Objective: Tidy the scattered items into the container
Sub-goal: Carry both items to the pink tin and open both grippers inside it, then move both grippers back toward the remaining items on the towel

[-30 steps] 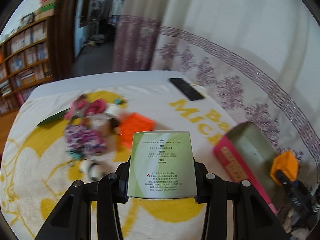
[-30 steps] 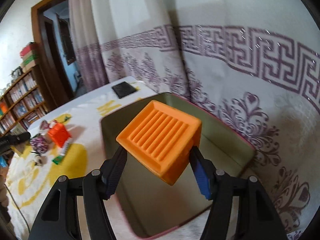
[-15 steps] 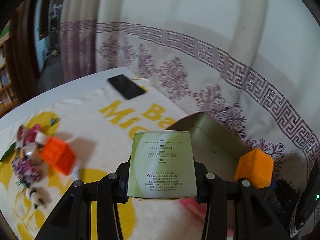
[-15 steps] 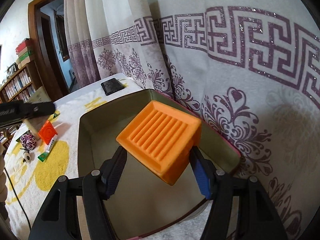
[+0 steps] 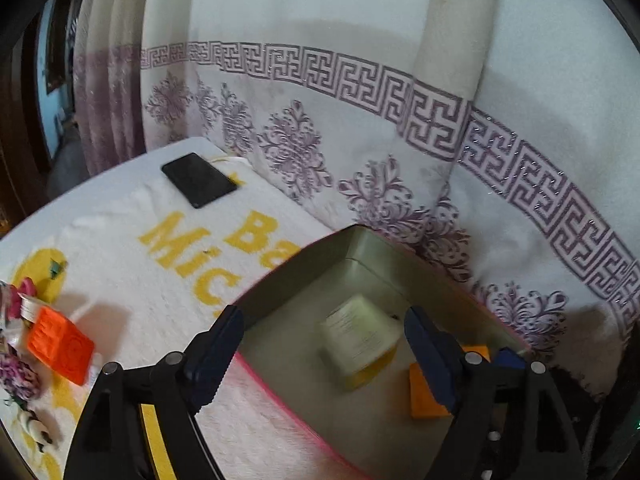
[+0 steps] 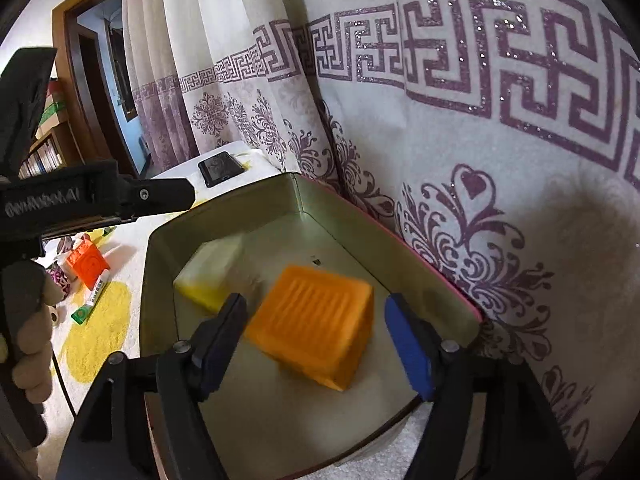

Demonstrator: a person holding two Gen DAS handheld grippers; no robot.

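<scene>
A ribbed orange plastic block point(image 6: 316, 320) is glowing against the olive-grey tin box with its pink rim point(image 6: 432, 272); behind, a white curtain point(image 6: 480, 160) is showing purple key-fret and floral patterns.

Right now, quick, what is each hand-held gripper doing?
Left hand-held gripper: open, holding nothing, over the tin.
Right hand-held gripper: open, orange block lies loose below.

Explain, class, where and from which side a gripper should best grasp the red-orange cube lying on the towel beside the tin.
Probably grip the red-orange embossed plastic cube across two opposite flat side faces, coming down from above. It lies tilted on the white-and-yellow towel, with clutter against its left side and a green-and-white tube alongside, so a top approach looks clearest.
</scene>
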